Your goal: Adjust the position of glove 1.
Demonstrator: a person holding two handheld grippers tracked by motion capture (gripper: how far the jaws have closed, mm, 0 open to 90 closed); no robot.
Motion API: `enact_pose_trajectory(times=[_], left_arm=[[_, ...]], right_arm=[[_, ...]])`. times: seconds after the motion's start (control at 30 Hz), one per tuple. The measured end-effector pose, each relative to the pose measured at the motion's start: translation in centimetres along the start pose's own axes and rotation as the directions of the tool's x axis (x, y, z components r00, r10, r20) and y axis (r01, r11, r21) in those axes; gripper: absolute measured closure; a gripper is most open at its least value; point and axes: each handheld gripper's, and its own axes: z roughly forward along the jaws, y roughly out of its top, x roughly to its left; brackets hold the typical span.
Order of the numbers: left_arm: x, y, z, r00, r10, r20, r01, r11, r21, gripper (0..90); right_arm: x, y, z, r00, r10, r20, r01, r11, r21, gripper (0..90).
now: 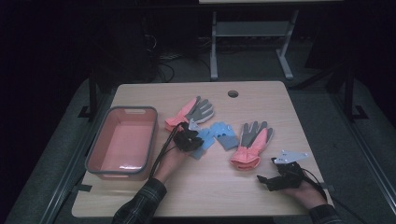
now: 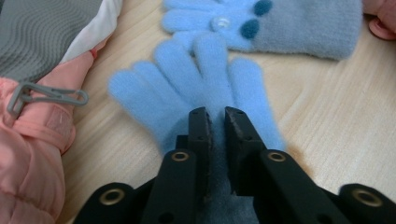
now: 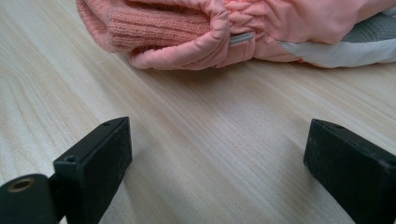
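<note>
The left gripper (image 2: 215, 122) has its jaws pinched narrow on the palm of a blue glove (image 2: 196, 88), which lies flat on the bench (image 2: 308, 107) with its fingers pointing away from the jaws. Just beyond those fingers lies a second blue glove (image 2: 280, 28), and a pink glove (image 2: 32, 154) sits to the jaws' left. The right gripper (image 3: 217, 154) rests with jaws wide and nothing between them, another pink glove (image 3: 187, 32) ahead of them. A pink bin (image 1: 122, 142) stands apart on the bench.
</note>
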Motion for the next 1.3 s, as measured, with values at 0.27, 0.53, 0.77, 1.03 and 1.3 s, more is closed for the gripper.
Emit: enact_pose_trajectory(times=[0.27, 0.53, 0.77, 1.03, 1.3], left_arm=[[0.0, 0.1, -1.1, 0.9967, -0.032, 0.075, 0.034, 0.999, -0.03, 87.2], [-1.1, -0.1, -3.1, 0.9927, 0.014, 0.12, -0.009, 0.9991, -0.042, 87.5], [-2.6, -0.7, -5.0, 0.981, 0.016, 0.193, -0.003, 0.9978, -0.066, 87.5], [-5.4, -1.7, -5.8, 0.9625, 0.065, 0.263, -0.054, 0.9972, -0.052, 87.5], [-7.6, -1.7, -5.5, 0.9425, 0.08, 0.325, -0.065, 0.9964, -0.055, 87.4]], right_arm=[[0.0, 0.0, 0.0, 1.0, 0.0, 0.0, 0.0, 1.0, 0.0, 7.3], [0.0, 0.0, 0.0, 1.0, 0.002, 0.0, -0.002, 1.0, 0.0, 7.3], [0.0, 0.0, 0.0, 1.0, 0.002, 0.0, -0.002, 1.0, 0.0, 7.3], [0.0, 0.0, 0.0, 1.0, 0.003, 0.0, -0.003, 1.0, 0.0, 7.3], [0.0, 0.0, 0.0, 1.0, -0.001, 0.0, 0.001, 1.0, -0.001, 7.3]])
